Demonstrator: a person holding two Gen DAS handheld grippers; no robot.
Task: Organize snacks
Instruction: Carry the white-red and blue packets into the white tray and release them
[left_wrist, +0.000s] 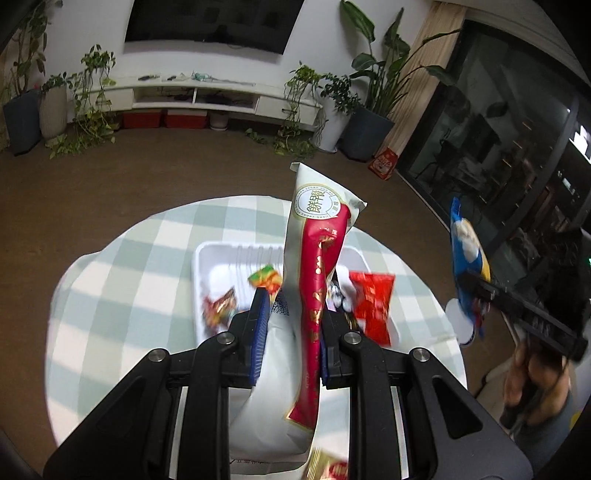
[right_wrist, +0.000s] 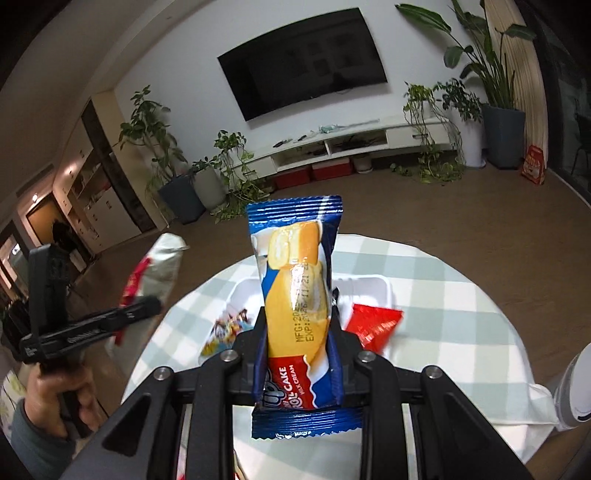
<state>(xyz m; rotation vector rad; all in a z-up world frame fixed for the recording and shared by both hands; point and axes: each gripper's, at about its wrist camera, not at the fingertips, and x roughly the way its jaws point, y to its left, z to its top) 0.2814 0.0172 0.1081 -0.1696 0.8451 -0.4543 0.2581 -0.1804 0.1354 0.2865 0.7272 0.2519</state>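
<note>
Left wrist view: we judge we are mid-carry, both snacks lifted above the white tray (left_wrist: 207, 258) on the checked desk (left_wrist: 122, 266). Our left gripper (left_wrist: 291, 317) fingers clamp the white-and-red snack pouch (left_wrist: 321, 236), which stands between them. Our right gripper (right_wrist: 297, 328) fingers pinch the blue roll cake packet (right_wrist: 295, 280). Next we lower each into the tray.

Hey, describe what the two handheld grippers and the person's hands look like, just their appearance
Both the left gripper and right gripper are matte black, with angular linkage arms, round silver pivot bolts and blue ribbed finger pads. From the right wrist view, the left hand is bare-skinned below a grey-teal sleeve. No cables are visible.
</note>
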